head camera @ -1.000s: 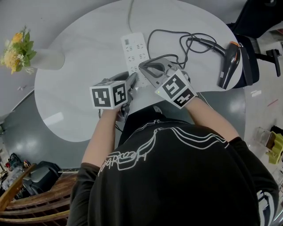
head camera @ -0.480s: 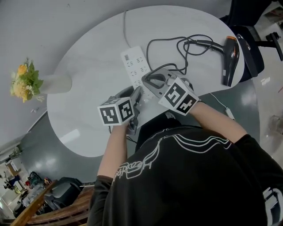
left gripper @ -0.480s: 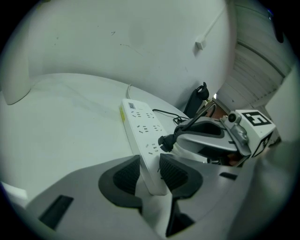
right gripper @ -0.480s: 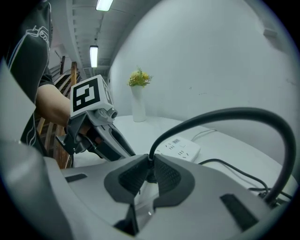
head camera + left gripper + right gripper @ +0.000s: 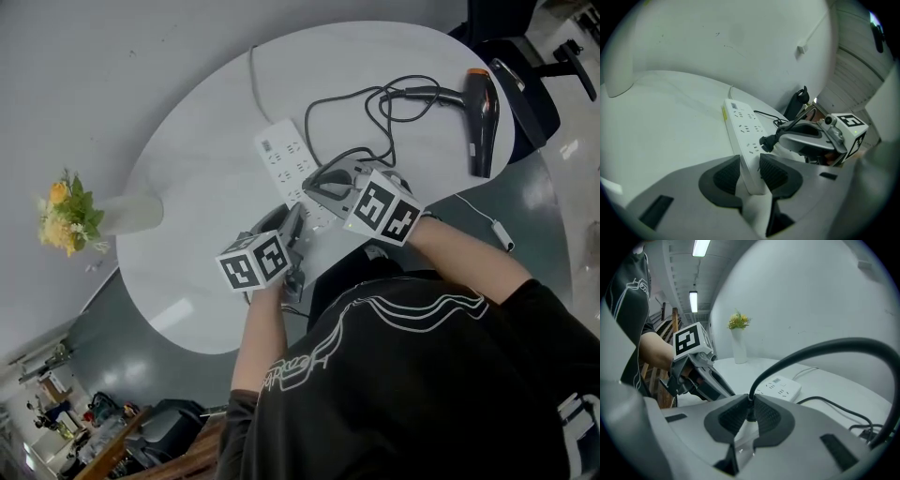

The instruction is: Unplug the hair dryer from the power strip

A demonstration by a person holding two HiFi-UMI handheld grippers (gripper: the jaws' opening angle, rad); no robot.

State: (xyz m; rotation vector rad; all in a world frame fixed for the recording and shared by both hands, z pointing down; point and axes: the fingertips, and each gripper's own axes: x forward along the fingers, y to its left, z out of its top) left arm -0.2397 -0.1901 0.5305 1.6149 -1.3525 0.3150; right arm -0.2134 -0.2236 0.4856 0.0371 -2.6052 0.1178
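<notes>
A white power strip (image 5: 286,159) lies on the round white table (image 5: 197,169). My left gripper (image 5: 298,217) is shut on the strip's near end, and its pads (image 5: 726,176) press both long sides of the strip (image 5: 740,136). My right gripper (image 5: 309,187) is shut on the black plug (image 5: 750,414), which sits at the strip's top face (image 5: 768,142). Whether its pins are in the socket is hidden. The black cord (image 5: 825,345) arches away and runs to the black hair dryer (image 5: 480,117) at the table's far right.
A white vase with yellow flowers (image 5: 70,211) stands at the table's left edge. The strip's white cable (image 5: 251,66) runs off the far edge. A black chair (image 5: 525,84) stands past the dryer. A thin white cable (image 5: 487,225) lies on the grey floor.
The head view has swung, so everything sits differently in the picture. Both grippers keep their hold at the strip's near end and nothing on the table has visibly shifted.
</notes>
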